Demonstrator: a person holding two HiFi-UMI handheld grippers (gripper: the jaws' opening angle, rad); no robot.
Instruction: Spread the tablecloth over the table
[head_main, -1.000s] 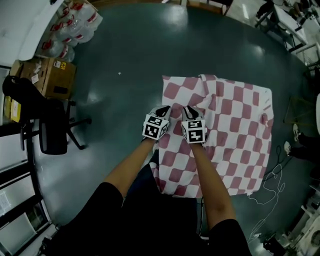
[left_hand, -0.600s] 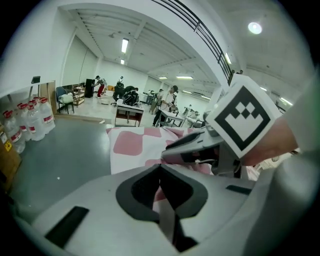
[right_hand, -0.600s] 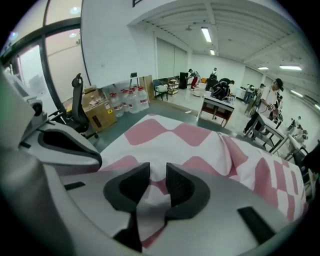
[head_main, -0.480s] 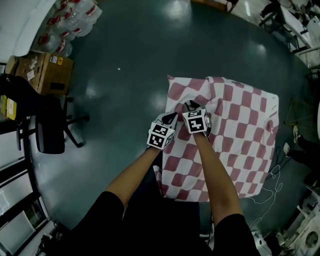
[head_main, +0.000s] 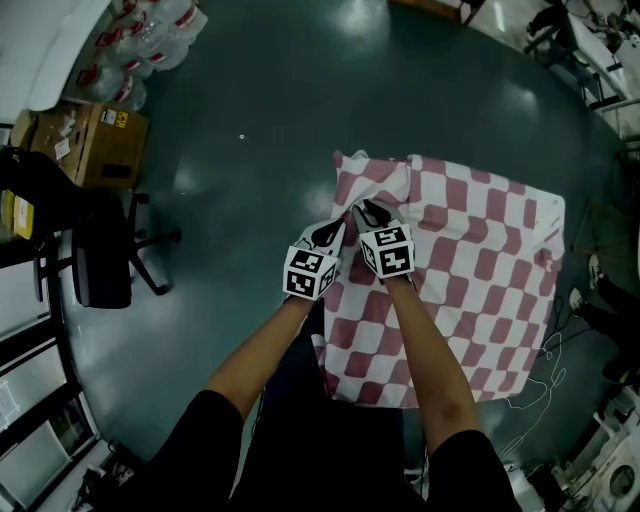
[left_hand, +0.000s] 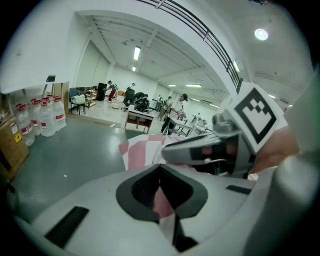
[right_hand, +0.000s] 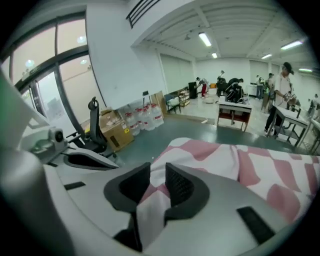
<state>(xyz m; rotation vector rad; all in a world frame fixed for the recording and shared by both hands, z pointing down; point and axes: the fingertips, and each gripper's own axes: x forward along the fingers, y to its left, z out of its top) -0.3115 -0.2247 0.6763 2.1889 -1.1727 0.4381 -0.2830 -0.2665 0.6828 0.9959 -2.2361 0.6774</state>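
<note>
Left gripper (left_hand: 160, 170) jaws clamped together on a fold of checked tablecloth (left_hand: 142, 152), right gripper (right_hand: 157, 176) jaws just eased partway apart, cloth lay between them, seemingly loose

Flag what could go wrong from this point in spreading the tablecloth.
1. The right gripper has just been opening its jaws, and the tablecloth lies loose between them. It may slip out, leaving only the left gripper, shut on the cloth, to pull, which could drag it askew.
2. The raised fold near the far left corner could end up as a crease if the cloth is tugged from one point.
</note>
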